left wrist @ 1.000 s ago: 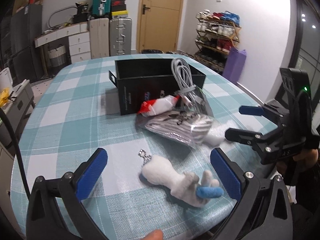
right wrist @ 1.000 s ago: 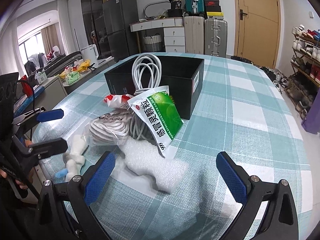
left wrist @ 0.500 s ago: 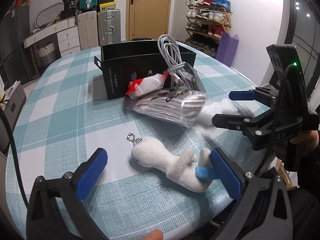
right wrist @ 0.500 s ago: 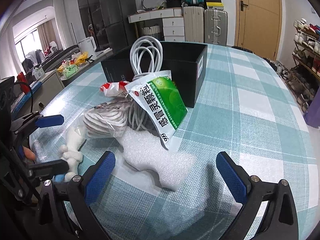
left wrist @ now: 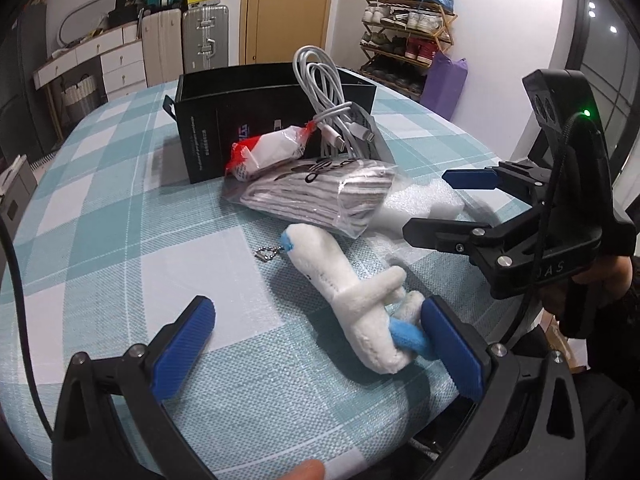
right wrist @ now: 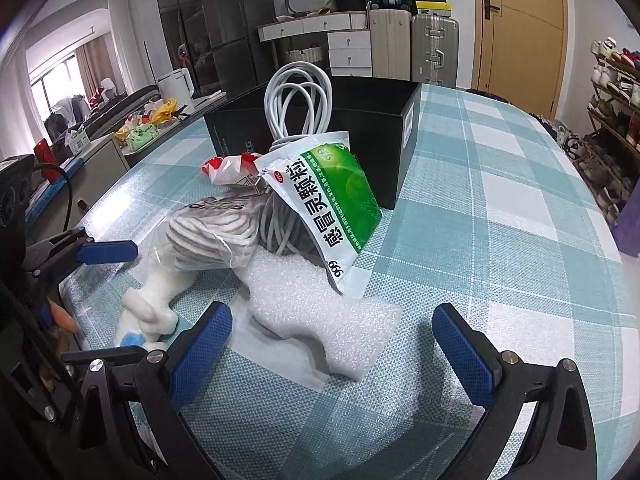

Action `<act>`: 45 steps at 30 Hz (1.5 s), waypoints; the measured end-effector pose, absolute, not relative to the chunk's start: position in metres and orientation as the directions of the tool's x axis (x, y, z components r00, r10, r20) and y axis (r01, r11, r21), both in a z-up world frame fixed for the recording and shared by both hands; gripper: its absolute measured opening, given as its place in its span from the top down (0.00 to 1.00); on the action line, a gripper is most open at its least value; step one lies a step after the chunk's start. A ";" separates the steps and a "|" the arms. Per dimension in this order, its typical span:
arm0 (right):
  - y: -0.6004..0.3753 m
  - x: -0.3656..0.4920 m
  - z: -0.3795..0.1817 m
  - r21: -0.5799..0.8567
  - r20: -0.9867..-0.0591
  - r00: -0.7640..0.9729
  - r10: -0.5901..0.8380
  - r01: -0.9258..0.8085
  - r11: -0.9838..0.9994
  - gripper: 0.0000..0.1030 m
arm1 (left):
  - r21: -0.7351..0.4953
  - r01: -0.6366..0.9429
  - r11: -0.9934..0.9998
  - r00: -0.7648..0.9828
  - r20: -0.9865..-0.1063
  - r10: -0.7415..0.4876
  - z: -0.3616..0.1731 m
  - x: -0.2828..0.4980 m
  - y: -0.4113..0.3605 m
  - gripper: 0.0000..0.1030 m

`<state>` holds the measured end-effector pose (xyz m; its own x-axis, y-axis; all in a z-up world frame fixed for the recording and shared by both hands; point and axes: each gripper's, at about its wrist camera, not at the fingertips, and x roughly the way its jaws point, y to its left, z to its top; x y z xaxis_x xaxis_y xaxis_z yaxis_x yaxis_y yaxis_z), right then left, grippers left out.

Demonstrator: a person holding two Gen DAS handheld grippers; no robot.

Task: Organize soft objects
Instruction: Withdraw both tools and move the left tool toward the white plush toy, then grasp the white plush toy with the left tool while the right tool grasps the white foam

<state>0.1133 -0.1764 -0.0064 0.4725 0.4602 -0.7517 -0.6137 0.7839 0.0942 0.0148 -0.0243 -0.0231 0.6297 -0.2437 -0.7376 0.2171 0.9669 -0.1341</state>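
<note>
A white plush toy point(left wrist: 352, 292) with a blue tip and a small chain lies on the checked tablecloth; it also shows in the right wrist view point(right wrist: 156, 300). My left gripper point(left wrist: 320, 352) is open around its lower end, the right pad touching the blue tip. My right gripper point(right wrist: 332, 356) is open, just in front of a white foam piece point(right wrist: 324, 312). Behind lie a bagged striped cloth point(left wrist: 320, 196), a green medicine sachet point(right wrist: 332, 200), a red-white packet point(left wrist: 268, 152) and a white cable coil point(right wrist: 298, 100) leaning on a black open box point(left wrist: 224, 108).
The table edge point(left wrist: 400, 428) runs close under my left gripper. My right gripper point(left wrist: 460, 208) shows in the left wrist view, to the right of the toy. Suitcases, drawers, a door and a shoe rack stand beyond the table.
My left gripper has moved forward and left along the table, so the plush toy now lies between its pads against the right pad. My right gripper has come closer to the foam piece.
</note>
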 end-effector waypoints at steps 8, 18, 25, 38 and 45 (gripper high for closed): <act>-0.177 0.114 -0.008 0.102 -0.752 0.469 0.463 -0.611 0.785 0.04 | -0.189 0.228 0.955 0.613 -0.734 -0.291 -0.024 0.018 -0.022 0.10; -0.172 0.114 -0.009 0.081 -0.755 0.479 0.447 -0.608 0.790 0.14 | -0.196 0.264 0.944 0.616 -0.719 -0.321 -0.019 0.013 -0.027 0.62; -0.171 0.111 -0.009 0.061 -0.754 0.483 0.445 -0.623 0.780 0.29 | -0.208 0.243 0.947 0.630 -0.709 -0.317 -0.016 0.013 -0.018 0.72; -0.185 0.107 -0.004 0.024 -0.746 0.513 0.424 -0.615 0.788 0.30 | -0.202 0.204 0.958 0.668 -0.686 -0.287 -0.010 0.009 -0.003 0.76; -0.200 0.104 0.005 0.016 -0.726 0.545 0.420 -0.597 0.802 0.30 | -0.205 0.172 0.964 0.702 -0.661 -0.266 -0.002 0.006 0.005 0.76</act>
<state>0.1042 -0.1995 0.0051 0.5449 0.4202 -0.7256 -0.5970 0.8021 0.0162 0.0063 0.0053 -0.0017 0.7016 -0.2658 -0.6612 0.1720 0.9636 -0.2048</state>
